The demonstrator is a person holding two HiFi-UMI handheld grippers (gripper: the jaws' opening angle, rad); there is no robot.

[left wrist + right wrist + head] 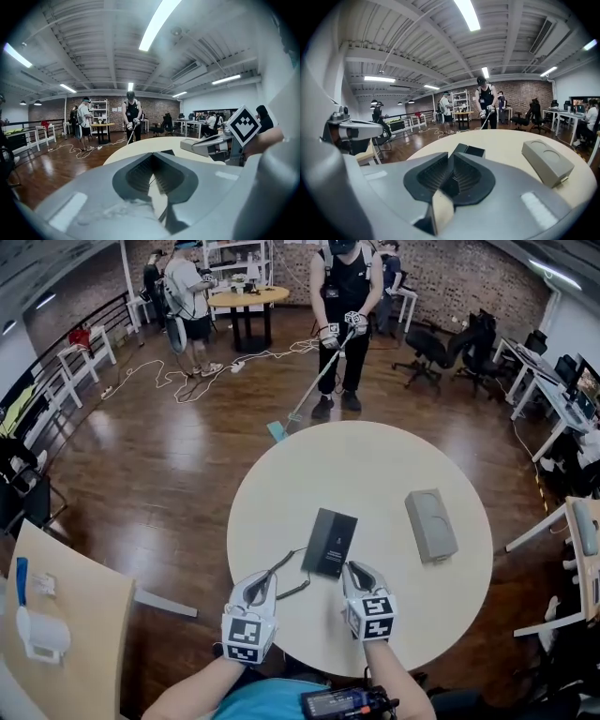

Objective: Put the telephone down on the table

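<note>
telephone [330, 542] flat on table [394, 456], left claw [268, 576], right claw [352, 567] closed

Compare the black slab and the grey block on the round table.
Colour: the slab is black, the block light grey. Thickness: the slab is thin, the block thicker, with round hollows on top. Cord: a cord runs from the slab's near left corner; the block shows none. Both are rectangular and lie flat on the table.
</note>
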